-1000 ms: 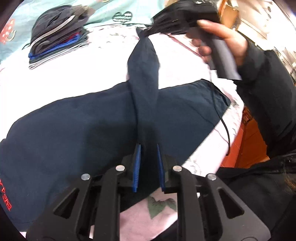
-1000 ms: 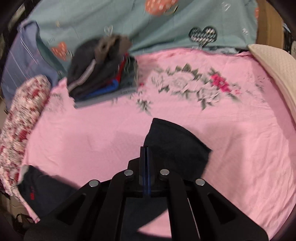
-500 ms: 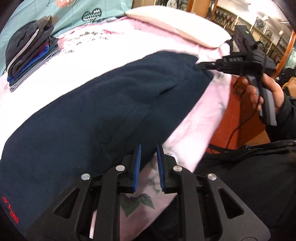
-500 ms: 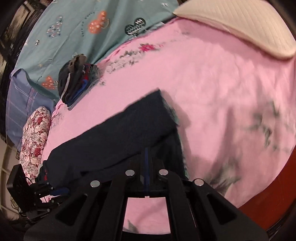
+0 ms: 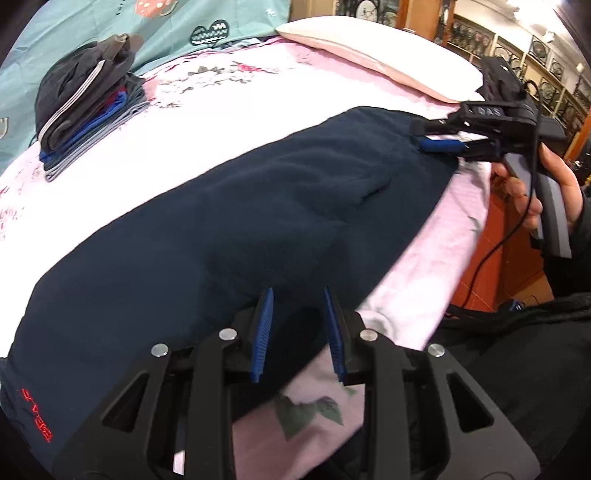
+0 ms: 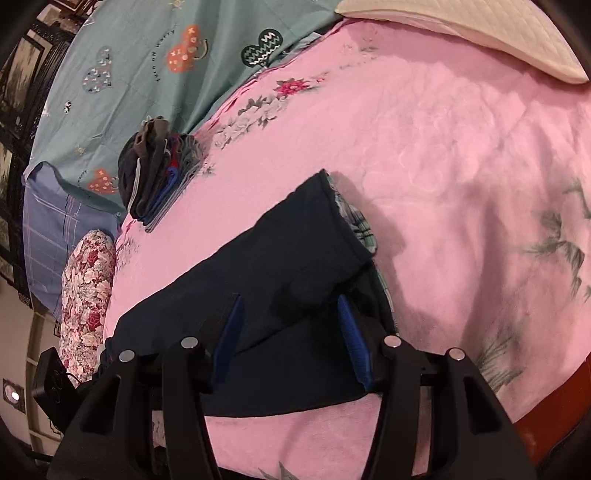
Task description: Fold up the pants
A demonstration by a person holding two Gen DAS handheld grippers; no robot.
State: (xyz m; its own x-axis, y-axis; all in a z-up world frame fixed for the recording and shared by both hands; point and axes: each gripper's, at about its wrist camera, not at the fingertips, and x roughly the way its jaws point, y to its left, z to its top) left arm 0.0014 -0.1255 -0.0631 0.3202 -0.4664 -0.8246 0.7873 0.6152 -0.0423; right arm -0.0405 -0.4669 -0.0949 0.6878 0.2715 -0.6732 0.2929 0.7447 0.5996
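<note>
Both grippers opening | pants [image 5: 229,221] flat beneath right gripper [image 6: 291,332], left gripper [image 5: 297,328]

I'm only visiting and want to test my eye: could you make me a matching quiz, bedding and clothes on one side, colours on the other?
Things:
1. long flat trousers
2. flowered bed sheet
3. heart-patterned quilt
4. quilted pillow

Colours:
A. teal
B. cream
C. dark navy
D. pink

Pairs: 1-C, 2-D, 3-A, 4-B
</note>
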